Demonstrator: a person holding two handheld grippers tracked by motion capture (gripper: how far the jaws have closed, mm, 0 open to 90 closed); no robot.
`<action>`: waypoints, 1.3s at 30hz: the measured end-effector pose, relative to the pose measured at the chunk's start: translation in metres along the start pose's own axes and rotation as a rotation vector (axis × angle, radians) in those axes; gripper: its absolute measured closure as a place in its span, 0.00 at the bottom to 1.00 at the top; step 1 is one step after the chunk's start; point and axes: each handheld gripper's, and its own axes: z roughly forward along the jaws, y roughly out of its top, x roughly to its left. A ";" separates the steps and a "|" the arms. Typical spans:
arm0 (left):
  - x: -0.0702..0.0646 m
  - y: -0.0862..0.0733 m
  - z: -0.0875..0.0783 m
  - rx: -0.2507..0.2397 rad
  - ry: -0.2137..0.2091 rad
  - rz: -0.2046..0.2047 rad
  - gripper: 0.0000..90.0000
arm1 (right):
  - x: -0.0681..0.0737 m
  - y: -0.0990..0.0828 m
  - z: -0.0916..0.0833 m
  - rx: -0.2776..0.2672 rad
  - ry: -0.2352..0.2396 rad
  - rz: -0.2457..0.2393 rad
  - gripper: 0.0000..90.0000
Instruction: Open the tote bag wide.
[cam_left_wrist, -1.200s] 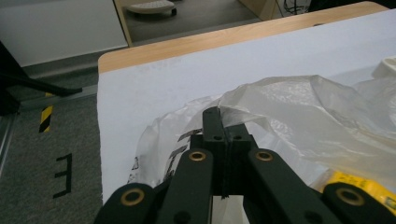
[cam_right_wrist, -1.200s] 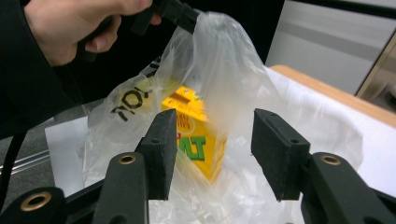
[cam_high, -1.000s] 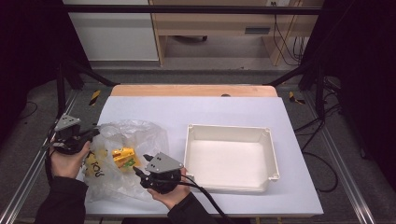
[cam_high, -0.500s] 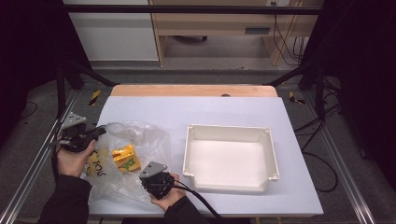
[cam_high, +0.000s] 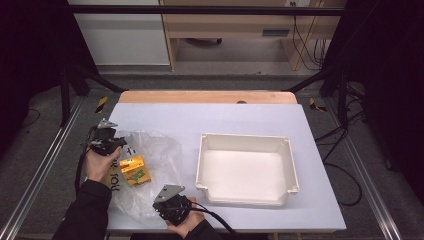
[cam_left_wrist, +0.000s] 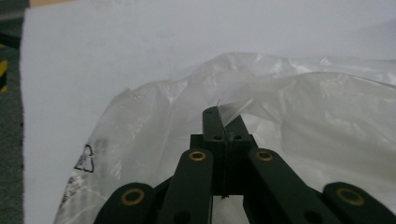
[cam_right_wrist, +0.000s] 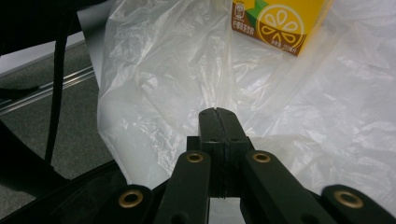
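Orange-slice logo, unreadable small print on yellow carton (cam_right_wrist: 279, 22); recycling mark on plastic bag (cam_left_wrist: 87, 157).

The left hand (cam_high: 100, 162) stood at about nine o'clock on the table's near-left side, forearm sleeved in black and rising from the bottom edge, its left gripper (cam_high: 119, 143) pointing toward three o'clock with the jaws pressed together on a fold of film, as seen in the left gripper view (cam_left_wrist: 223, 122). The right hand (cam_high: 186, 224) sat at six o'clock at the table's near edge, its right gripper (cam_high: 161, 201) aimed toward ten o'clock. In the right gripper view (cam_right_wrist: 218, 122) its jaws, having just been closing, met flush at the tips with thin film caught between them.
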 end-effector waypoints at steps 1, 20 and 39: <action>0.002 -0.002 0.004 0.010 -0.001 -0.008 1.00 | 0.000 -0.001 0.000 0.000 0.002 0.003 1.00; 0.014 -0.030 0.013 0.134 0.080 0.020 0.99 | 0.001 -0.010 0.006 0.007 0.021 0.011 0.99; 0.013 -0.034 -0.050 -0.095 0.023 0.004 0.45 | -0.013 0.014 -0.036 -0.230 -0.060 0.016 0.67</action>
